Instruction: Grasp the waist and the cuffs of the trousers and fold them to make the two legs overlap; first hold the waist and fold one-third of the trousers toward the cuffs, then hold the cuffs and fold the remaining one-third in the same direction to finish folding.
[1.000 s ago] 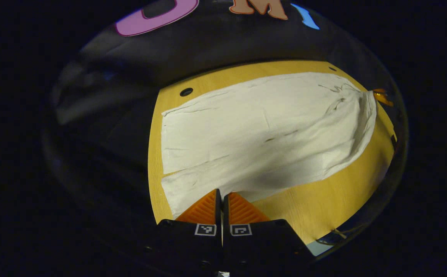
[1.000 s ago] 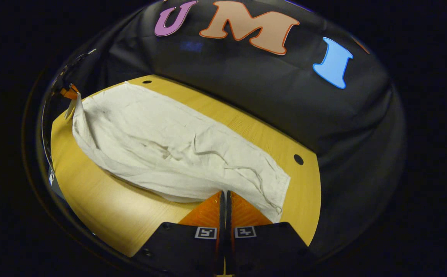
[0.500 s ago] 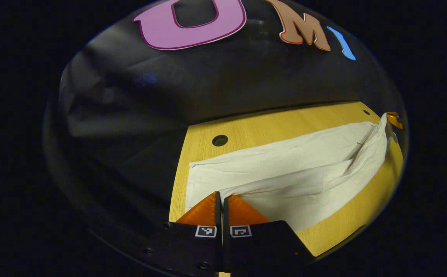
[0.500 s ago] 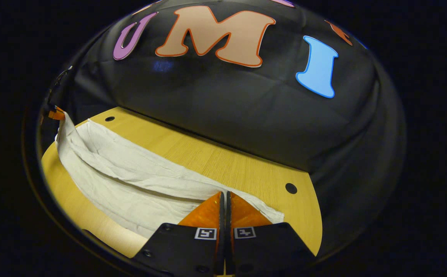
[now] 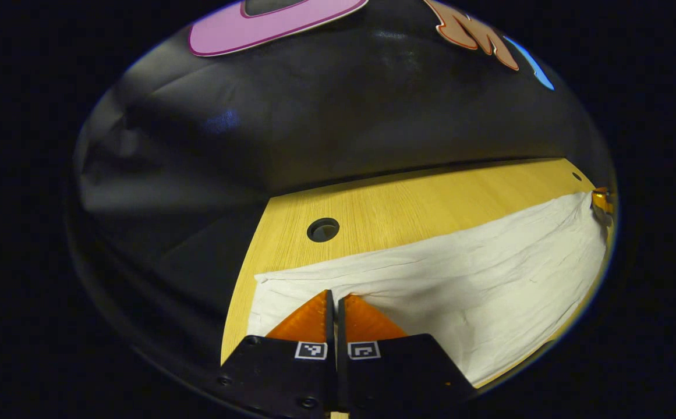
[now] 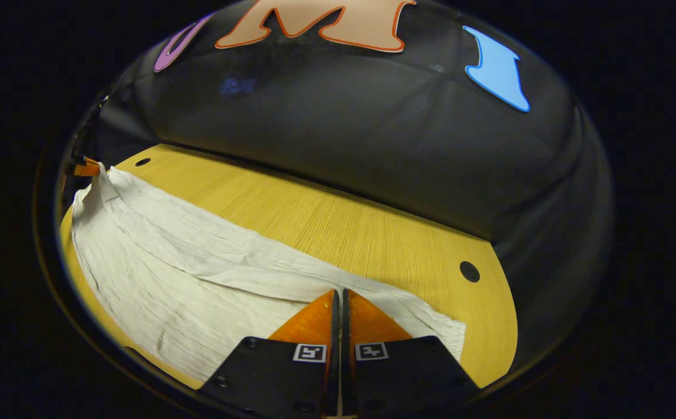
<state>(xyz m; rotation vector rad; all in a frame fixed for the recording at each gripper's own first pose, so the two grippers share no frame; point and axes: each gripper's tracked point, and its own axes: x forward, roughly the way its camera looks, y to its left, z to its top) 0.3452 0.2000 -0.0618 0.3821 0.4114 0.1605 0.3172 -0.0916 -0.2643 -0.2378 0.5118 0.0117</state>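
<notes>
We pinch white trousers edges, left gripper, right gripper clamped | bare wooden table beyond | creased cloth.

You see a yellow wood-grain bench with a round dark hole near its corner; a black cloth wall stands directly behind it.

no readable text, unreadable marker squares

R gripper jaws closed, apparently pinching white trousers edge; cloth spread over wooden table.
</notes>
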